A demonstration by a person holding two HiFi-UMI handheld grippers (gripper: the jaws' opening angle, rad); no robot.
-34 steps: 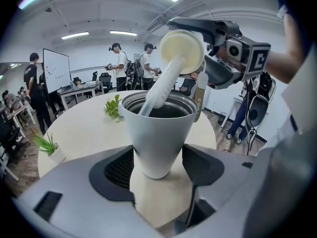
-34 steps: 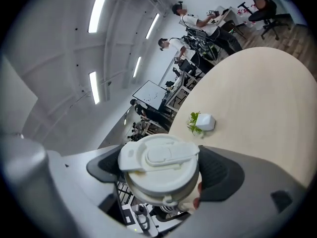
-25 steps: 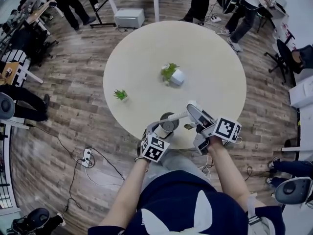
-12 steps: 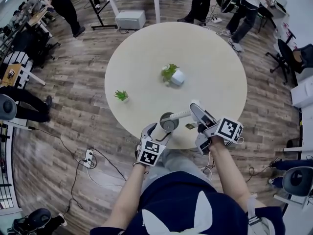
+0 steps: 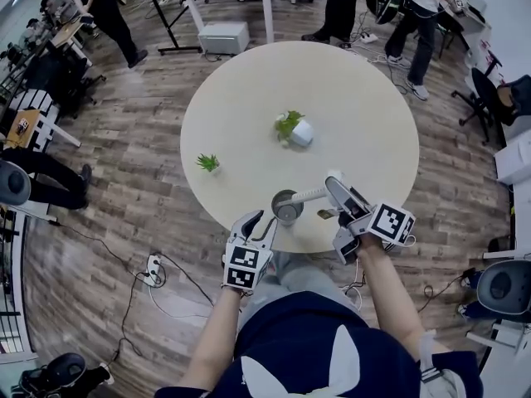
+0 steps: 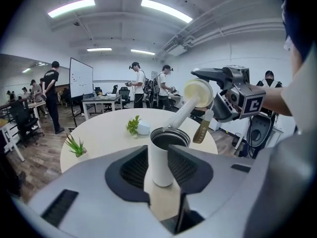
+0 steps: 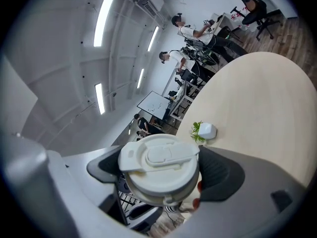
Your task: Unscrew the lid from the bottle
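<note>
The white bottle stands open near the table's near edge, its dark mouth uncovered. The white flip-top lid is held above and to the right of it, with my right gripper shut on it. From the lid a white tube slants down to the bottle's mouth, and a brown tag hangs beside it. My left gripper hangs just off the table's edge, short of the bottle. Its jaws have just been closing with nothing pressed between them. In the left gripper view the bottle shows through their gap.
On the round table stand a small green plant at the left and a plant in a white pot at the middle. A power strip and cables lie on the wood floor. People stand at desks beyond the table.
My left gripper has drawn back from the bottle, off the table's edge toward me. The right gripper holds the lid in the same place.
</note>
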